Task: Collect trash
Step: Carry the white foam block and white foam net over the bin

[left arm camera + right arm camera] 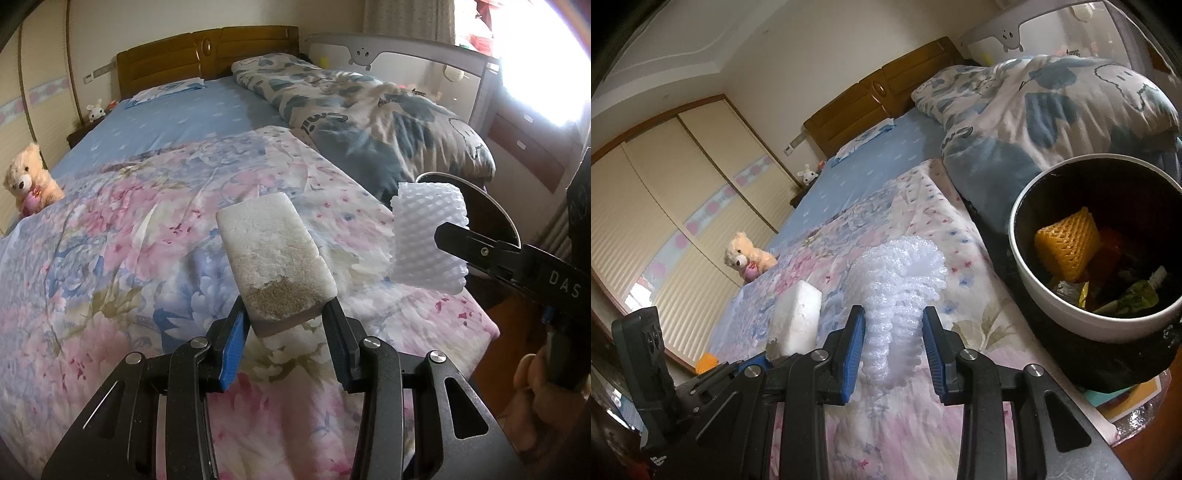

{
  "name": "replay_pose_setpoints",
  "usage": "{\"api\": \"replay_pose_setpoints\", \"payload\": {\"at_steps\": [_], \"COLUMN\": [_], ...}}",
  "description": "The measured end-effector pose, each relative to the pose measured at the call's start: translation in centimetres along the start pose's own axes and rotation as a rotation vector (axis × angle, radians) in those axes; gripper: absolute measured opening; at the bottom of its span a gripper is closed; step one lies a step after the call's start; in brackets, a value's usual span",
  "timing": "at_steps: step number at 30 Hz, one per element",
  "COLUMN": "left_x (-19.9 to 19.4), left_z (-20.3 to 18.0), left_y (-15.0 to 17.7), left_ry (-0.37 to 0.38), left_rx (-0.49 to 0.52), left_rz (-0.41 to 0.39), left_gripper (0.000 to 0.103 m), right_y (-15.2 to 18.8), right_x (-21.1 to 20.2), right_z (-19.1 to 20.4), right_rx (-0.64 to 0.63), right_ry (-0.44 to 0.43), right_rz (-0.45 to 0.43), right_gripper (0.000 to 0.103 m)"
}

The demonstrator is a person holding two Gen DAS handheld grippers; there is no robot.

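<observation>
We have a piece of trash in each hand-held gripper. The left hand-held gripper (286, 325) is clenched on the near end of a white sponge block (275, 254), held up over the floral quilt (110, 258) on the bed. We judge it light and springy; its top looks fuzzy and worn, with a brownish scuffed patch near the pads, and it may have a darker backing layer, though that edge is hard to read. Gripped by its narrow sides, it should stay put under modest pressure.

The right hand-held gripper (894, 343) is grasping a white foam net sleeve (901, 295), the lattice kind that wraps fruit. It weighs almost nothing, crushes readily and flares open above the blue pads (855, 354). A pinch at its bunched waist suits it best.

Just to the right stands the white-rimmed bin (1052, 314), dark inside, holding an orange foam net (1067, 247) and crumpled wrappers. Both pieces should drop freely once released.
</observation>
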State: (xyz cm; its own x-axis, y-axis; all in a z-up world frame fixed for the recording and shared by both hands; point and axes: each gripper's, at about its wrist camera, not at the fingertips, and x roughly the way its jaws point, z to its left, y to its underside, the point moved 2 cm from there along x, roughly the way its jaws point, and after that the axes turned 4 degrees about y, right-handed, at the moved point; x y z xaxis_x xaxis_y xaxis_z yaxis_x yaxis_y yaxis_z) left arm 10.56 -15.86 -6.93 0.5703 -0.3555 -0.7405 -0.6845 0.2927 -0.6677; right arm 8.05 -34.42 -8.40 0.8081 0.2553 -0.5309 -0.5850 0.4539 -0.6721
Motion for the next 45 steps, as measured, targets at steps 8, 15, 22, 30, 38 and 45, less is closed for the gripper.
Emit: {"api": "replay_pose_setpoints", "payload": {"at_steps": [8, 15, 22, 30, 38, 45], "left_x": [-0.1, -0.2, -0.3, -0.4, -0.3, -0.2], "left_z": [-0.7, -1.3, -2.0, -2.7, -3.1, -4.1], "left_y": [-0.1, -0.1, -0.1, -0.1, -0.1, -0.3], "left_ry": [0.005, 0.009, 0.011, 0.016, 0.022, 0.034], "left_rx": [0.015, 0.026, 0.040, 0.053, 0.064, 0.082], "left_rz": [-0.001, 0.000, -0.001, -0.005, -0.003, 0.000], "left_gripper": [0.039, 0.039, 0.039, 0.039, 0.039, 0.039], "right_y": [0.1, 0.0, 0.0, -0.1, 0.0, -0.1], "right_x": [-0.8, -1.4, -2.1, -2.7, -3.0, -3.5], "right_z": [-0.5, -0.9, -1.2, -1.4, -1.8, -2.2], "right_rx": [0.008, 0.019, 0.026, 0.031, 0.040, 0.044], "right_ry": [0.002, 0.005, 0.005, 0.004, 0.008, 0.016], "right_rz": [-0.009, -0.024, -0.035, -0.046, -0.048, -0.058], "right_gripper": [0.032, 0.032, 0.032, 0.032, 0.032, 0.032]}}
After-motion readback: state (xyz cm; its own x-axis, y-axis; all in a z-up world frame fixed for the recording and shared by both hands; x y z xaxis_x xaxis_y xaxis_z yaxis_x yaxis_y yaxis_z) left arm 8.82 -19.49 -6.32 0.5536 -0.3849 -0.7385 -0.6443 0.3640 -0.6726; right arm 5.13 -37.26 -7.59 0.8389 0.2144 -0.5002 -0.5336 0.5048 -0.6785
